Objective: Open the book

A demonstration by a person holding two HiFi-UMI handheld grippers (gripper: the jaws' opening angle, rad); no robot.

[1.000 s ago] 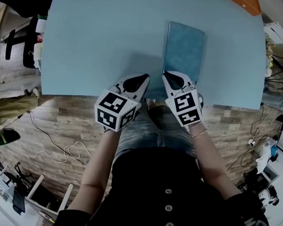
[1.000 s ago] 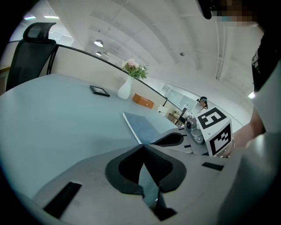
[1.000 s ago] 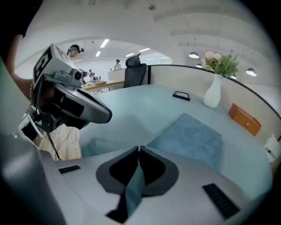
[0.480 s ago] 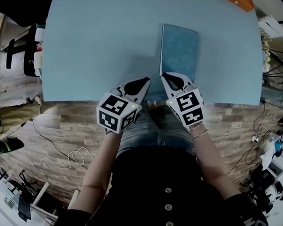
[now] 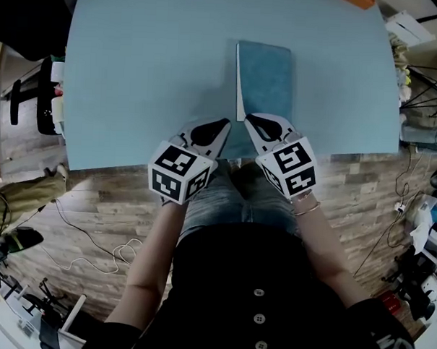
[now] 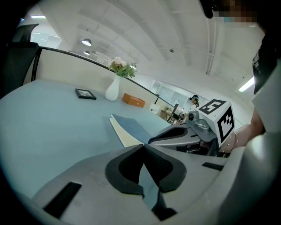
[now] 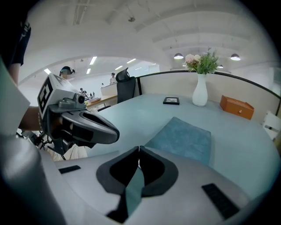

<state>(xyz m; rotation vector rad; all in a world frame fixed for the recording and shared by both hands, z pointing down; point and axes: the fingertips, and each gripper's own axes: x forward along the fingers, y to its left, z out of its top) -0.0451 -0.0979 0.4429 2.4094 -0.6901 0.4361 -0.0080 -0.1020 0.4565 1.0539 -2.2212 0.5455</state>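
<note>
1. Closest in, both claws sit side by side over the near edge of the light blue table [image 5: 136, 72], right in front of the person's lap.
2. The left gripper [image 6: 142, 147] is fully closed with nothing between its jaws. It hangs just left of the book [image 5: 266, 78], and as far as I can tell it isn't touching it. My guess is it's on standby to pin the pages down once the book is open.
3. The right gripper [image 7: 139, 148] has its jaws pressed together at the book's near left corner. A tiny pale sliver shows between the pads, so I read it as pinching the thin edge of the cover [image 7: 182, 138] and not just resting there.
4. The book lies close to the near edge of the table, a bit right of the middle, with its long side running away from the person.
5. A strip of cream pages [image 6: 124, 134] shows along the book's left long side and gets wider toward the near end. To me that means the cover is only just cracked open at that corner. The opening side faces left, which would explain grabbing it there.
6. I'd say the task has barely started, because the cover has to swing all the way over to the right.
7. Toward the far edge there's a small black frame [image 7: 171, 100], a white vase [image 7: 199, 94] of flowers and an orange box [image 7: 237, 107]. All of them are well apart from the book.
</note>
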